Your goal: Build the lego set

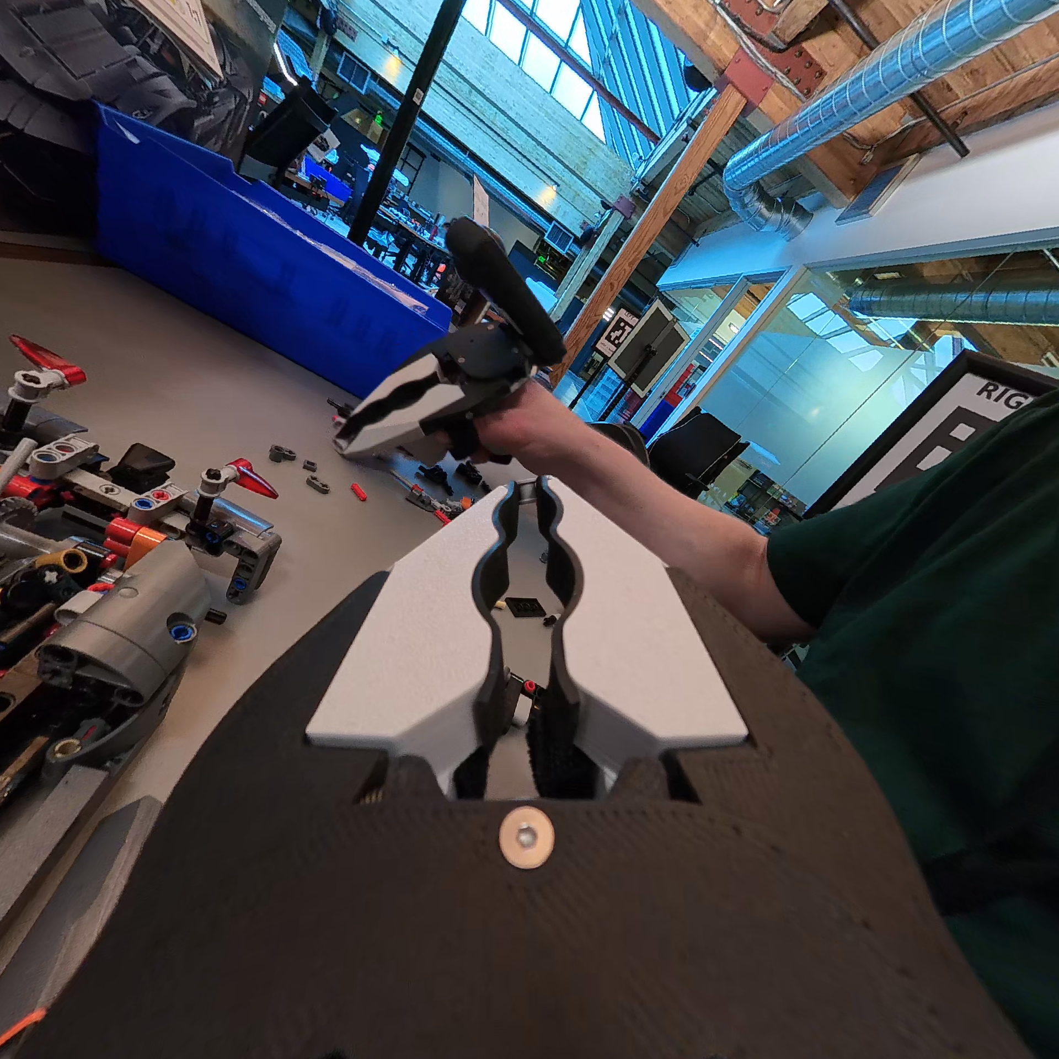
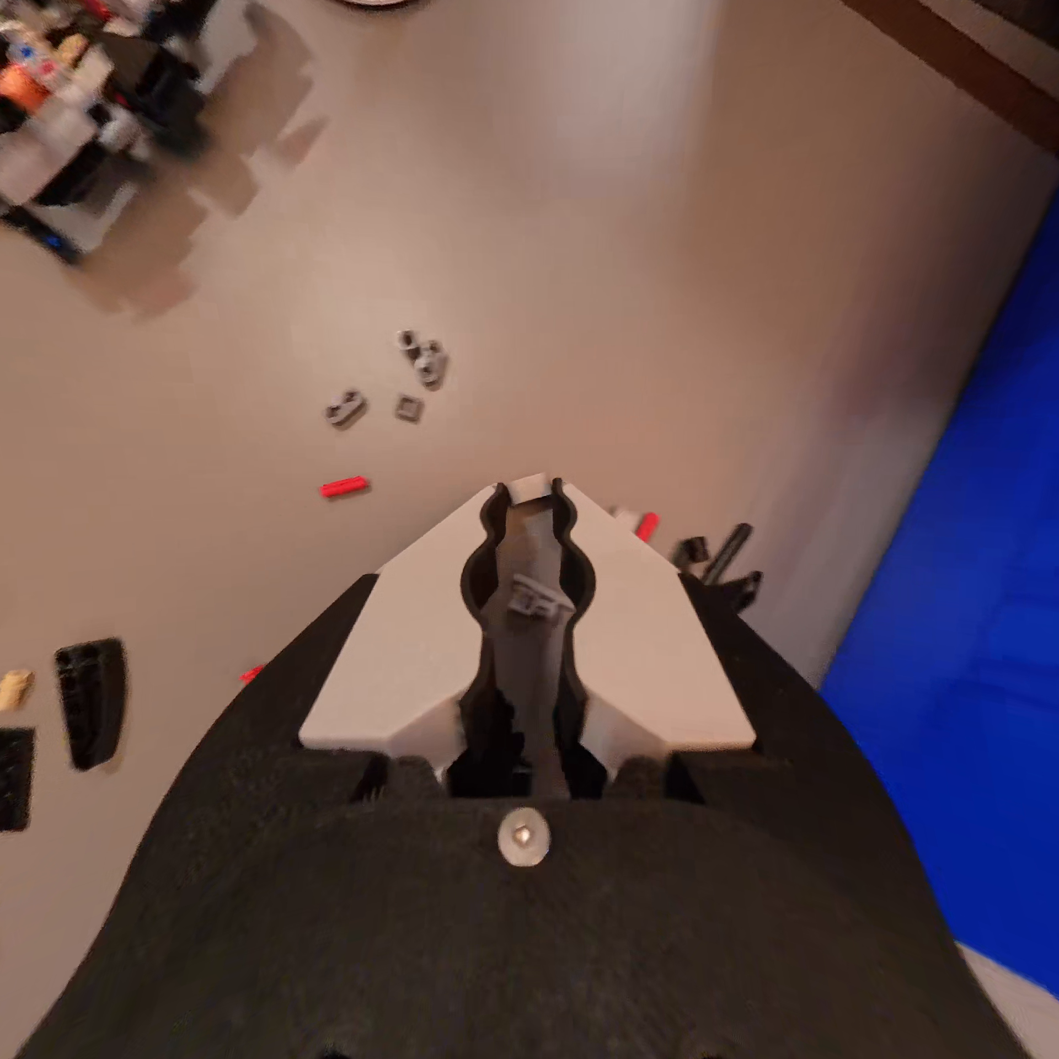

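My right hand-held gripper (image 2: 528, 487) grips a grey piece (image 2: 530, 596) lengthwise; the model (image 1: 114, 601) lies well off towards the desk's left. Left hand-held gripper (image 1: 527, 487) is pinched nearly closed, apparently empty.

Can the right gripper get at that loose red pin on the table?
Probably yes: the red pin lies alone on bare table, just left of the right gripper. But the jaws already hold a grey piece.

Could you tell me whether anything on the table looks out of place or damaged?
Nothing stands out. Small loose pieces lie scattered on the table beside the half-built model, as expected mid-build; nothing looks broken.
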Tool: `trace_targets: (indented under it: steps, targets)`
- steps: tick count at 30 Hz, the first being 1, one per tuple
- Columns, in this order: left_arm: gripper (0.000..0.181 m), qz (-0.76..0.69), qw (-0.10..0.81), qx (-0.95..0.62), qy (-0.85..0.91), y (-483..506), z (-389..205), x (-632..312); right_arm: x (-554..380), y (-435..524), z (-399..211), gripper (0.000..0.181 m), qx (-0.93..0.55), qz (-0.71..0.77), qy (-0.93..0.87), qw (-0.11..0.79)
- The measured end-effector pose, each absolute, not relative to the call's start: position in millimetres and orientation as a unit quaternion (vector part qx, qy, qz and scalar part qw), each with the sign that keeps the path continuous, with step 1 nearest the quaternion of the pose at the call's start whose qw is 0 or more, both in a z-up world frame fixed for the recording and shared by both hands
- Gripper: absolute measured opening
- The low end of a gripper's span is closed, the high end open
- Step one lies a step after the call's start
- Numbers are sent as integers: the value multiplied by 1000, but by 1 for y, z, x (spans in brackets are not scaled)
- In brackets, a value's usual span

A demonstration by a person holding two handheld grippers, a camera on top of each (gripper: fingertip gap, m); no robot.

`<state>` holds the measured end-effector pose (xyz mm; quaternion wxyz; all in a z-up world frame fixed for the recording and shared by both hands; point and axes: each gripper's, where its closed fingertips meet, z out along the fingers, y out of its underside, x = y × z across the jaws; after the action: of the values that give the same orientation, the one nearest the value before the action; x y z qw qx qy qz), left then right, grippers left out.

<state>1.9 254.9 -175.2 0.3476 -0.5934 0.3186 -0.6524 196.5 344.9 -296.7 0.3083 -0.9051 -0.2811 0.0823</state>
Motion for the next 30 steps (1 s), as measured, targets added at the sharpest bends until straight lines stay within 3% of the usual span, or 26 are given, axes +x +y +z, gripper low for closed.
trace_targets:
  steps: [12,18,26,30]
  targets:
    - [4,-652,345,-594,320,254,-177,3,162,306,-296,28,-848,132,-414,304]
    - [4,-650,345,-597,320,256,-179,3,156,308,-298,14,-838,167,-429,293]
    - [4,-651,343,-597,320,256,-179,3,152,297,-297,14,-816,203,-448,303]
    - [4,-649,342,-598,322,255,-180,4,149,288,-296,29,-816,192,-462,290]
